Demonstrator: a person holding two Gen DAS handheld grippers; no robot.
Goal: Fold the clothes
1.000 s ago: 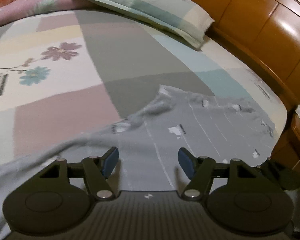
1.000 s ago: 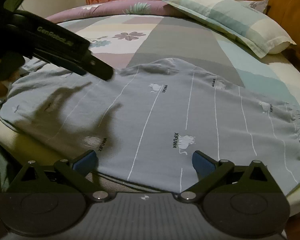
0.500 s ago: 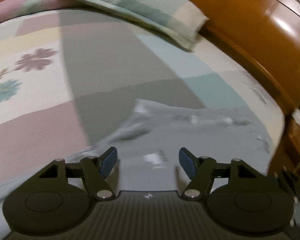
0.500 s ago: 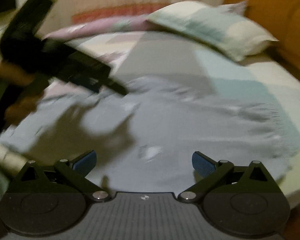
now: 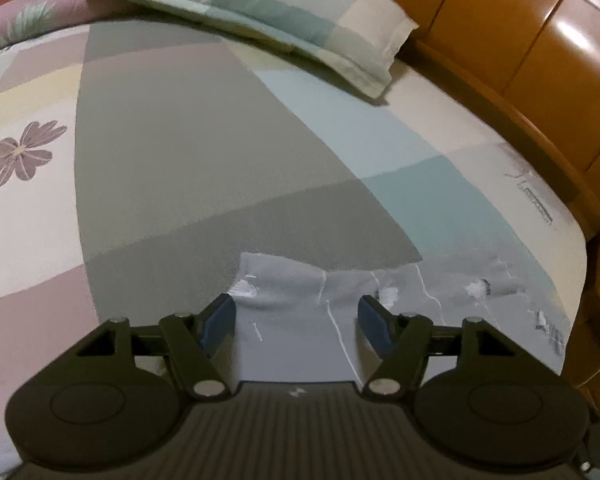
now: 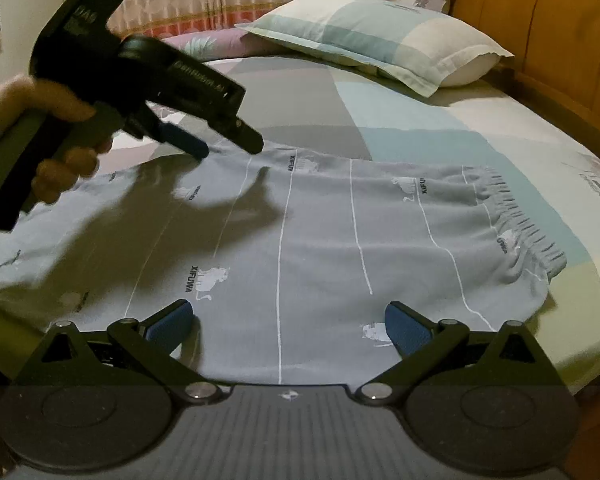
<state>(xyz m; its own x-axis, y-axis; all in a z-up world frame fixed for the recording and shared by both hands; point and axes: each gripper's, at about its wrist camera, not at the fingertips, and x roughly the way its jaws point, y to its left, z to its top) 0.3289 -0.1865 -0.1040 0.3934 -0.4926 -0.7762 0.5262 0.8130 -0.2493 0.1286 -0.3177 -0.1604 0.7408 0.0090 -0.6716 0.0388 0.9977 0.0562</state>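
Trousers [image 6: 340,240] flat on bed [image 6: 420,128]; both hand-held grippers gaping.

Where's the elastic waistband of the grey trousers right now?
In the right wrist view, the gathered elastic waistband of the grey striped trousers lies at the garment's right end, on the patchwork bedsheet, below the checked pillow.

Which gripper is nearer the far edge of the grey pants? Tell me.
Left. The left gripper has its fingertips right at the far edge of the grey pants; the right gripper sits open at the near edge, across the garment.
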